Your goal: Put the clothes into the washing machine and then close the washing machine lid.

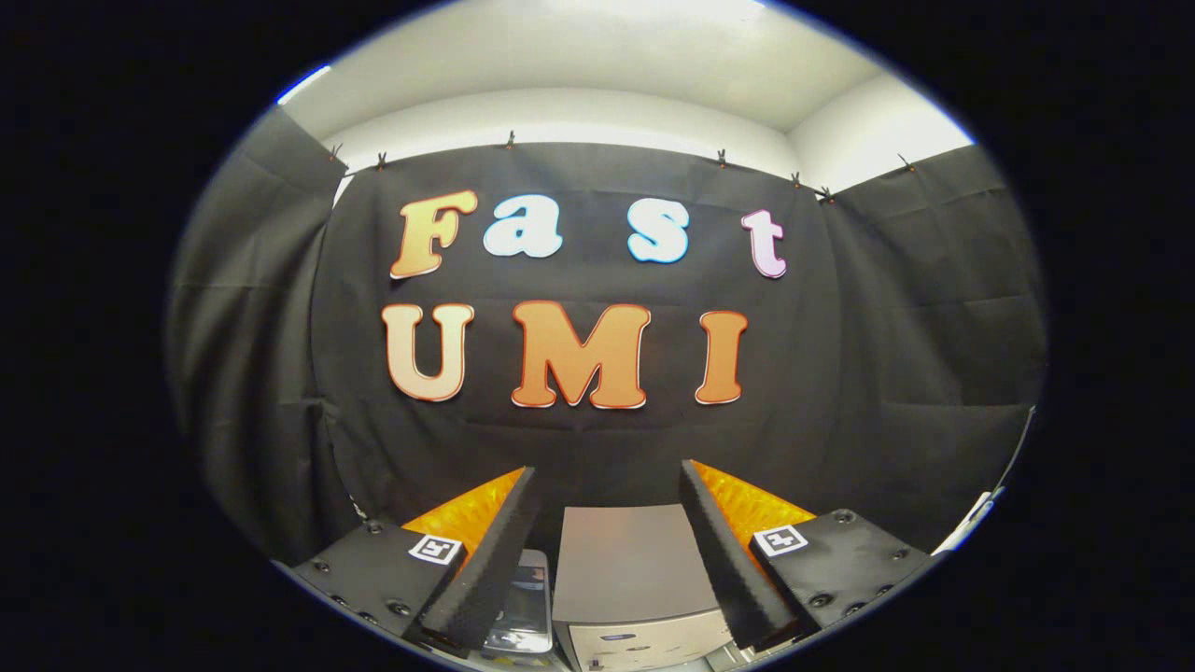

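My gripper is open, its two fingers spread wide with nothing between them, held high and level toward the booth's black cloth wall. Below and between the fingers stands a grey box-shaped washing machine with a flat grey top; its lighter front panel faces me. Its lid looks down flat, though I cannot tell for sure. No clothes are in sight.
Left of the machine, under my left finger, lies a small glossy dark object like a phone or a panel. A white edge shows far right. Black cloth walls stand behind and on both sides, with white wall and ceiling above.
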`<state>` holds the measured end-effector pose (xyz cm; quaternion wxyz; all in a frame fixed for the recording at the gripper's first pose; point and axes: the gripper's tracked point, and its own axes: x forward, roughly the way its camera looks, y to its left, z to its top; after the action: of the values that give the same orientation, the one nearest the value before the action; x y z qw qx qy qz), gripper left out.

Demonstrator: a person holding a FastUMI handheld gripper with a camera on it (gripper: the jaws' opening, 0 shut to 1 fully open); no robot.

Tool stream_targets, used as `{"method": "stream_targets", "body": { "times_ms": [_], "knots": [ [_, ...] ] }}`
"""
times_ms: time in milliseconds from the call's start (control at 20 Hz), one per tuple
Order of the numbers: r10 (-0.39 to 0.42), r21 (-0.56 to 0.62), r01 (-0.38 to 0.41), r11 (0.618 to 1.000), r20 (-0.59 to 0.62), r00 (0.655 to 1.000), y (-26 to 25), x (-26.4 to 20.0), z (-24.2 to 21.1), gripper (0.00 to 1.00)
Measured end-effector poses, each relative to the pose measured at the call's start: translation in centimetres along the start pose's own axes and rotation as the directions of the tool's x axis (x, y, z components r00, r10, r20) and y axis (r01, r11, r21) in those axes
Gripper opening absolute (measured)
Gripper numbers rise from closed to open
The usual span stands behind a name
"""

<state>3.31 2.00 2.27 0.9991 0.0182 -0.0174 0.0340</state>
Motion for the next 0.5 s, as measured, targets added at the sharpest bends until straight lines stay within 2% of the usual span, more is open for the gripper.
{"method": "stream_targets", "body": {
  "times_ms": [350,500],
  "knots": [
    [0.036,0.051,-0.039,0.998,0.061,0.997,-4.3,-1.7,1.3,0.98],
    [0.016,0.053,-0.021,0.998,0.083,0.996,-6.2,-1.9,1.4,0.98]
  ]
}}
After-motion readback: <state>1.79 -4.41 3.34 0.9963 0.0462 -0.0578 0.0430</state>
